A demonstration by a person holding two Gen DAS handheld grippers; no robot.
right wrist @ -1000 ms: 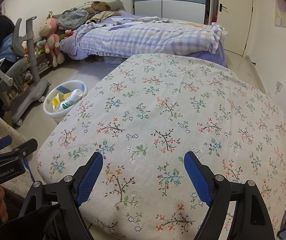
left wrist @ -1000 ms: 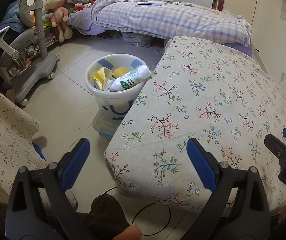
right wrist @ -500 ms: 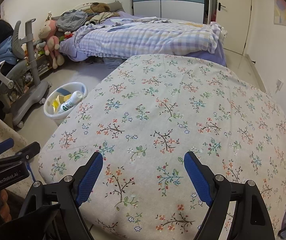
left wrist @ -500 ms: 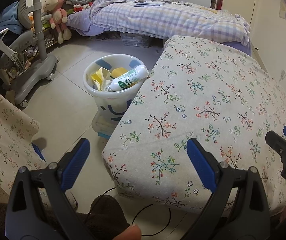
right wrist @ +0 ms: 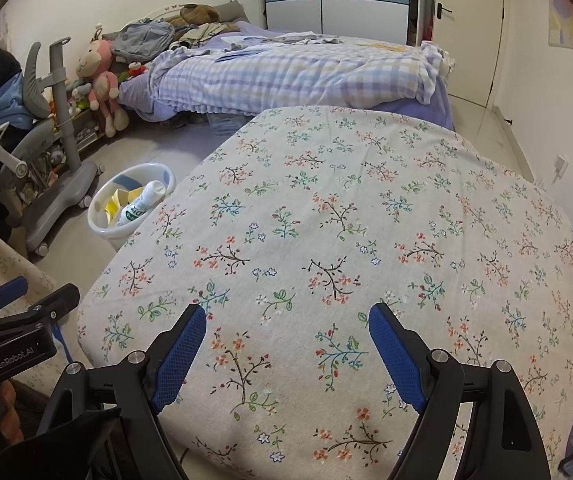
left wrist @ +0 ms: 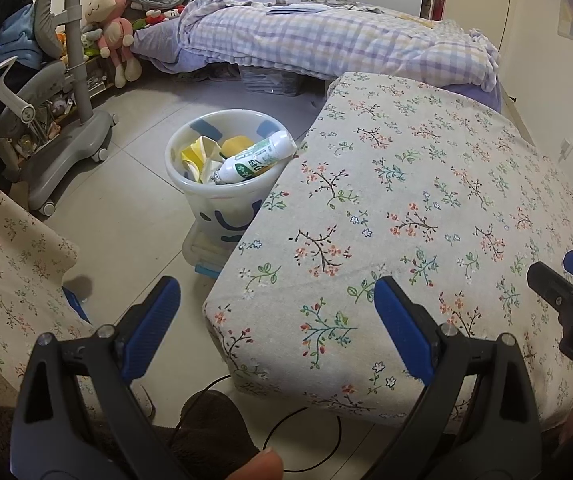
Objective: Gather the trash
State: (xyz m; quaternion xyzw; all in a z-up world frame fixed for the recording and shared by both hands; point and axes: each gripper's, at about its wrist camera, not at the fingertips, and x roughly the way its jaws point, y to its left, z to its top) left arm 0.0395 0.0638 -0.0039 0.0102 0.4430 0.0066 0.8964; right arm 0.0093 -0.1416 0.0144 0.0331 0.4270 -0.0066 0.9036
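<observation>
left gripper (left wrist: pixel 274 312) hangs over the near corner of a table under a floral cloth (left wrist: pixel 426 208), jaws spread wide, nothing between the blue pads (left wrist: pixel 400 330). floor tiles and a black cable (left wrist: pixel 318 460) show beneath it.

right gripper (right wrist: pixel 286 352) sits above the same cloth, further in over the tabletop, jaws likewise wide apart and empty (only printed sprigs under the pads).

each gripper is visible in the other's view at the frame edge: they are side by side, apart, not touching.

trash: a white bin (left wrist: pixel 226 200) stands on the floor just beside the table's left edge, about touching the cloth overhang. inside: a white bottle with green label (left wrist: pixel 256 159) lying slanted, its far end propped on the rim; crumpled yellow wrappers (left wrist: pixel 200 156); a yellow rounded item (left wrist: pixel 235 146), identity unclear. the tabletop itself shows bare cloth.

background: bed with checked quilt (right wrist: pixel 294 76), plush monkey (right wrist: pixel 100 80), grey chair base on castors (left wrist: pixel 70 152).
</observation>
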